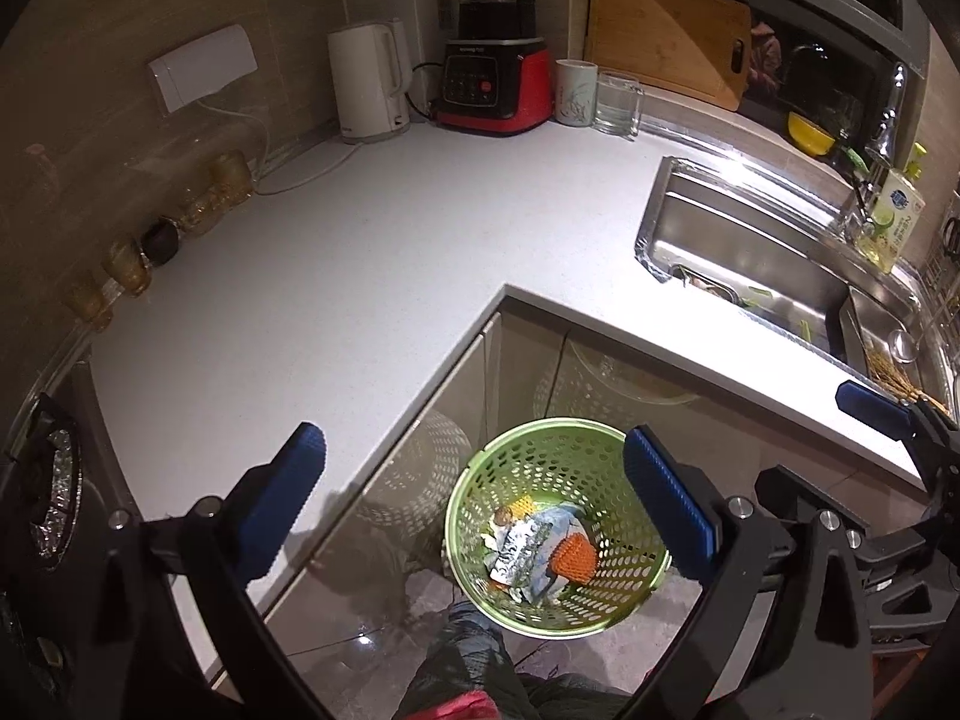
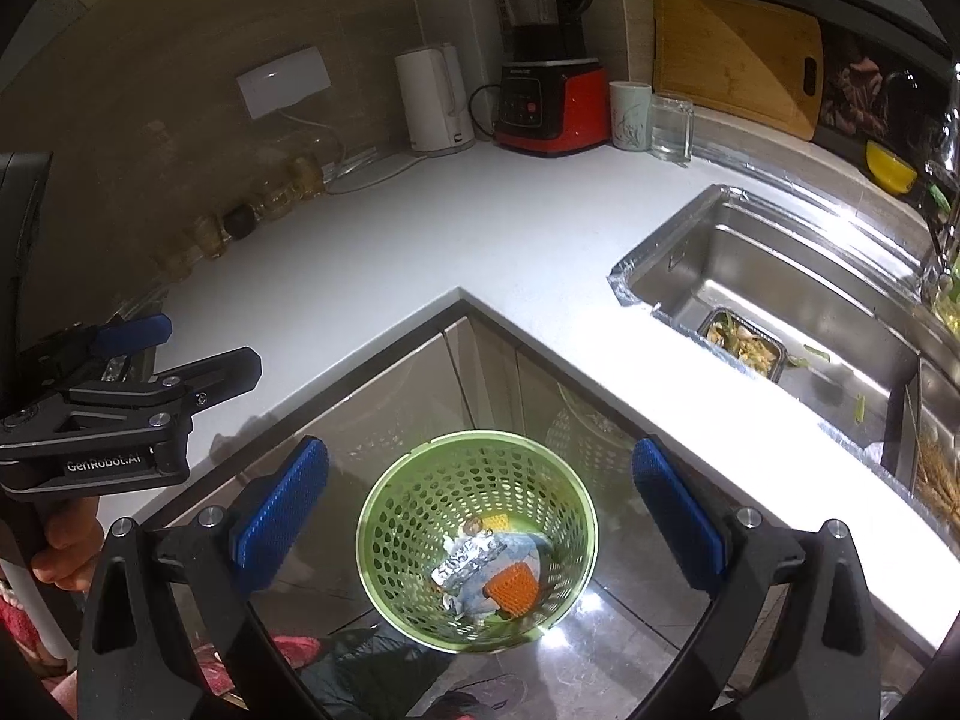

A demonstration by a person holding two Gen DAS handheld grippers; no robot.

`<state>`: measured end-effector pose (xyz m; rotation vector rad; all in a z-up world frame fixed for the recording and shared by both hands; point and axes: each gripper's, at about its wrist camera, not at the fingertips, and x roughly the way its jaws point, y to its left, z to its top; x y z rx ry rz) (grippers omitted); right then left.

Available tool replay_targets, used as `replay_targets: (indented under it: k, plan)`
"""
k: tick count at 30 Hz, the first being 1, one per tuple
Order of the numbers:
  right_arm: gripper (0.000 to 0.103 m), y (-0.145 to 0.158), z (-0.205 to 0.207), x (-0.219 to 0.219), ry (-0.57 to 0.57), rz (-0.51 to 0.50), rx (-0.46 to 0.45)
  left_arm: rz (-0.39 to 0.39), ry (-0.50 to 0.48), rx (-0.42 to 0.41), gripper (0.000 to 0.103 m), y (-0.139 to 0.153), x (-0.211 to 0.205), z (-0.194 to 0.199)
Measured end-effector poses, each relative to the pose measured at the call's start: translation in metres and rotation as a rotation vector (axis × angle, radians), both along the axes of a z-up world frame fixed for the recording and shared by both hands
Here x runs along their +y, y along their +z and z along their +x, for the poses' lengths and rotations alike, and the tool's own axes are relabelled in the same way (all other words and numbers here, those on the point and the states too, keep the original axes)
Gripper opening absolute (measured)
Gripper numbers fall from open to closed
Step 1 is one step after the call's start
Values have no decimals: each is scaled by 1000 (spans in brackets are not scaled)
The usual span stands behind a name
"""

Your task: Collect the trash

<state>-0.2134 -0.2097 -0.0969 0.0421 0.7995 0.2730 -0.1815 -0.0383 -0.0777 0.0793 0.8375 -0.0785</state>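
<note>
A green perforated trash basket [image 1: 480, 480] stands on the floor in the counter's inner corner; it also shows in the right wrist view [image 2: 408, 492]. Inside lie crumpled foil wrappers [image 1: 519, 549], an orange mesh piece [image 1: 573, 558] and a yellow scrap [image 1: 521, 505]; the foil [image 2: 468, 561] and the orange piece [image 2: 511, 588] show in the right wrist view too. My left gripper [image 1: 474, 501] is open and empty above the basket. My right gripper [image 2: 480, 507] is open and empty above it too.
The white L-shaped counter [image 1: 336, 276] carries a white kettle [image 1: 369, 84], a red blender [image 1: 498, 60], a mug [image 1: 575, 91] and a glass [image 1: 618, 102]. A steel sink [image 2: 780, 276] at the right holds a tray of food scraps [image 2: 744, 345]. Jars [image 1: 198, 204] line the left wall.
</note>
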Motion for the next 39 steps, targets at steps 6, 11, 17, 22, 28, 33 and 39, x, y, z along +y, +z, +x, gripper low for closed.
replay_targets:
  k: [6, 11, 17, 22, 28, 33, 39]
  plan:
    - [101, 57, 24, 23, 54, -32, -111, -1, 106, -105, 95, 55, 27, 2]
    - [101, 116, 39, 45, 119, -29, -215, 50, 220, -225, 95, 111, 49, -1]
    - [101, 182, 45, 65, 159, -43, -347, 116, 343, -349, 95, 168, 70, -7]
    - [101, 216, 46, 68, 155, 16, -406, 88, 415, -395, 95, 194, 81, -9]
    - [101, 228, 39, 72, 129, 20, -448, 78, 404, -397, 95, 197, 75, -7]
    - [101, 224, 42, 71, 112, 3, -437, 80, 390, -403, 95, 194, 70, -4]
    - [101, 218, 47, 66, 89, 9, -421, 59, 370, -400, 95, 191, 73, 4]
